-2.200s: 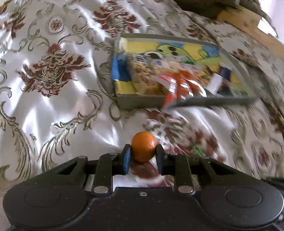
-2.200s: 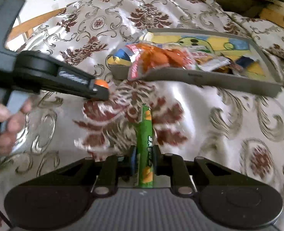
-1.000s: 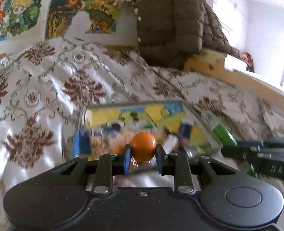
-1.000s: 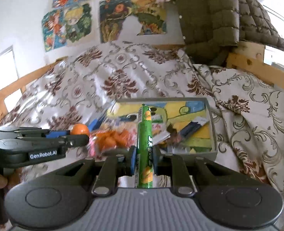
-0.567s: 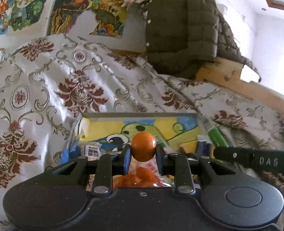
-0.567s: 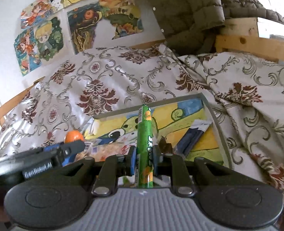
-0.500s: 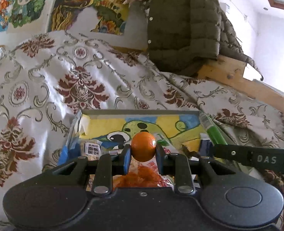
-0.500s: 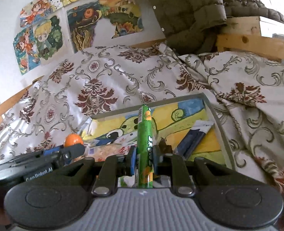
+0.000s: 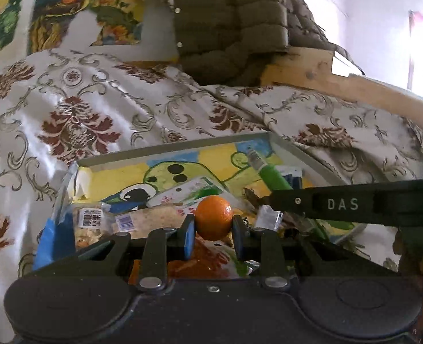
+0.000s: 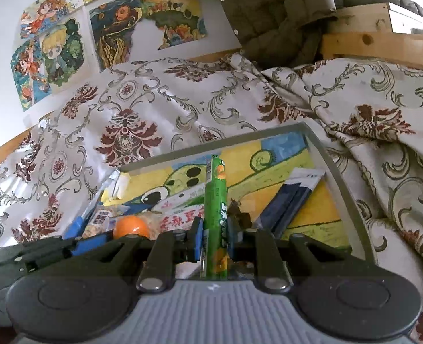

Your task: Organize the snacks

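From the left wrist: the left gripper (image 9: pixel 213 230) has its pads clamped on a small orange fruit (image 9: pixel 213 221), one pad on each side, and the fruit hangs over the near edge of the grey tray (image 9: pixel 182 148). The tray sits on a satin bedspread (image 9: pixel 82 120) with dark red medallions, and its floor carries a painted green cartoon creature on yellow. Snack packets (image 9: pixel 142 219) lie piled against the tray's near edge, a blue-edged one at the near left corner. The right gripper (image 9: pixel 271 197) comes in from the right, its arm marked "DAS", with the green stick pack (image 9: pixel 271 176) poking out over the tray's right half.

From the right wrist: the right gripper (image 10: pixel 213 236) is closed on that green stick pack (image 10: pixel 216 200), which stands up between the pads and points toward the tray's far edge. The tray (image 10: pixel 343 183) fills the middle, with a dark blue packet (image 10: pixel 288 203) lying near its right edge. At lower left the left gripper (image 10: pixel 128 236) shows with the orange fruit (image 10: pixel 131 227) held at its tip (over the tray's near left area). A padded olive jacket (image 10: pixel 268 8) hangs behind the bed.
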A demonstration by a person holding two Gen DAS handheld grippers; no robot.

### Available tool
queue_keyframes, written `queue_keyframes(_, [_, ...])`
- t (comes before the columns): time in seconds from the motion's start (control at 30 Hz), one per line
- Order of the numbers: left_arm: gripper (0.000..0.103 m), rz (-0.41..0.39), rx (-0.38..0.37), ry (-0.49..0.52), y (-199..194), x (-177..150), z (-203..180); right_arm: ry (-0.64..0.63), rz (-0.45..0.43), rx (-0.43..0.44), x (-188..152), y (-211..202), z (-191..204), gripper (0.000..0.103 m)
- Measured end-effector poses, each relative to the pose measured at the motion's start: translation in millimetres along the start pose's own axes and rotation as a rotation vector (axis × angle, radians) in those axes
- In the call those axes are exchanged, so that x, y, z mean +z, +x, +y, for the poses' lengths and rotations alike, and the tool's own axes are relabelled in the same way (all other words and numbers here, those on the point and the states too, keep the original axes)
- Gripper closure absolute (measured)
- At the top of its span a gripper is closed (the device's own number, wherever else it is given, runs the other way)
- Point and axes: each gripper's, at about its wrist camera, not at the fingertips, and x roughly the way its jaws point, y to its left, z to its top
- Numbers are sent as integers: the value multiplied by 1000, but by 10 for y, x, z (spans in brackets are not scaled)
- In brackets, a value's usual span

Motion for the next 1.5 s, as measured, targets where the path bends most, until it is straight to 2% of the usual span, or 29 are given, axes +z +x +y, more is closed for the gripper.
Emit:
queue_keyframes(0.37, [73,35,-31,65,44,-57,-119,29,35,-9,-15,13,-96,83])
queue_keyframes(0.57, [71,42,-57,-10,38,-62,-51,43,43,-19,-5,-17,-140,81])
queue_keyframes(0.7, [60,47,-72,-55,-6,-25,-14,54,18,-22,51,-116,-158,78])
queue_keyframes(0.8, [47,40,-72,-87,-92,27,5,53,-6,-35,102,-220,-165,69])
queue_keyframes(0.83, [38,32,-65,-94,-134,55,13,47,-18,-42,117,-270,-166,66])
queue_keyframes(0.9, [27,11,-32,-111,-231,109,24,43,-40,-53,144,-366,-174,58])
queue_keyframes(1.0, [21,-17,3,-142,-397,197,74,45,-70,-61,189,-529,-195,50])
queue_keyframes(1.13, [6,-70,71,-173,-672,305,96,23,-104,-67,241,-745,-184,39])
queue_keyframes(1.23, [1,-109,108,-202,-888,383,95,-8,-136,-64,264,-921,-136,31])
queue_keyframes(1.4, [1,-151,208,-212,-1258,438,40,-66,-187,-53,238,-1236,-26,23])
queue_keyframes(1.5, [1,-183,261,-252,-1503,423,36,-84,-213,-44,201,-1435,11,17])
